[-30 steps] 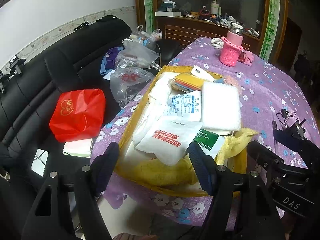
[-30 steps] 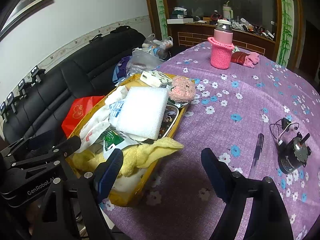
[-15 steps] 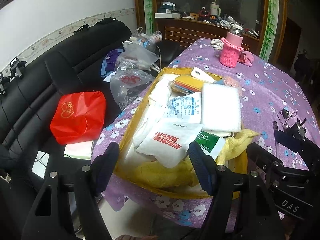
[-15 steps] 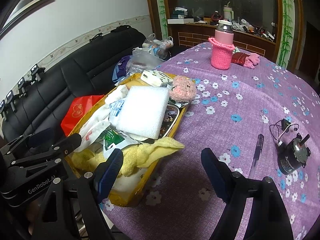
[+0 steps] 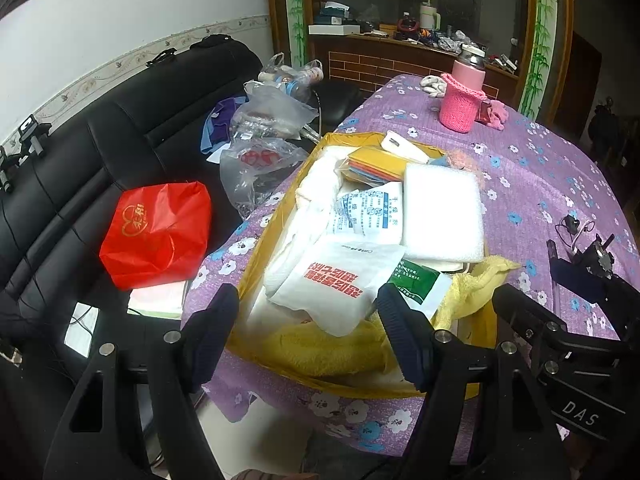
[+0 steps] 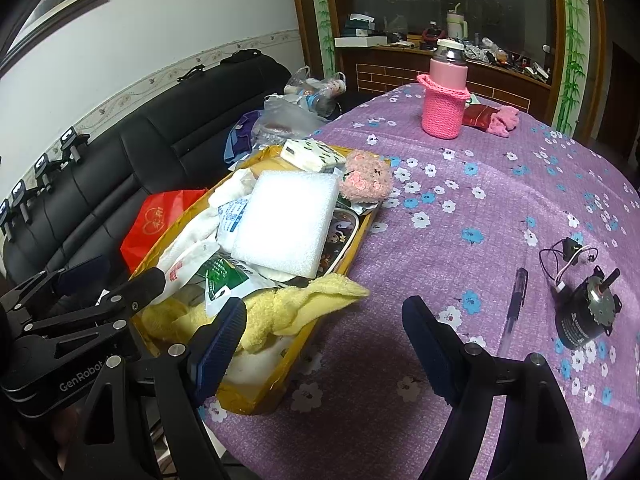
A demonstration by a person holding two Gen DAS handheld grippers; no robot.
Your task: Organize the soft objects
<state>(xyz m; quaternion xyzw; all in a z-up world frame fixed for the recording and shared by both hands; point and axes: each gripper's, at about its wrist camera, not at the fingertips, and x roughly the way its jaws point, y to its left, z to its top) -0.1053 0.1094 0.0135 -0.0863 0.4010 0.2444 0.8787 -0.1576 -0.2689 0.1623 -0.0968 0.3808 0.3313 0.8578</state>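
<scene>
The left claw (image 5: pixel 308 332), wide open and empty, hangs at the box (image 5: pixel 248 280)'s near end; the yellow towel (image 5: pixel 332 350) lies directly ahead, lengthwise across the frame.

Foam pad (image 6: pixel 286 220) atop packets in box (image 6: pixel 256 394); towel (image 6: pixel 304 304) over box rim; motor (image 6: pixel 586 314) well right.

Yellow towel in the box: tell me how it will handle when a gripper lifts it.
The yellow towel lies crumpled with a corner drooping over the box rim, so it is probably floppy and will sag. Its fluffy pile likely grips well. Packets overlapping it may shift.
</scene>
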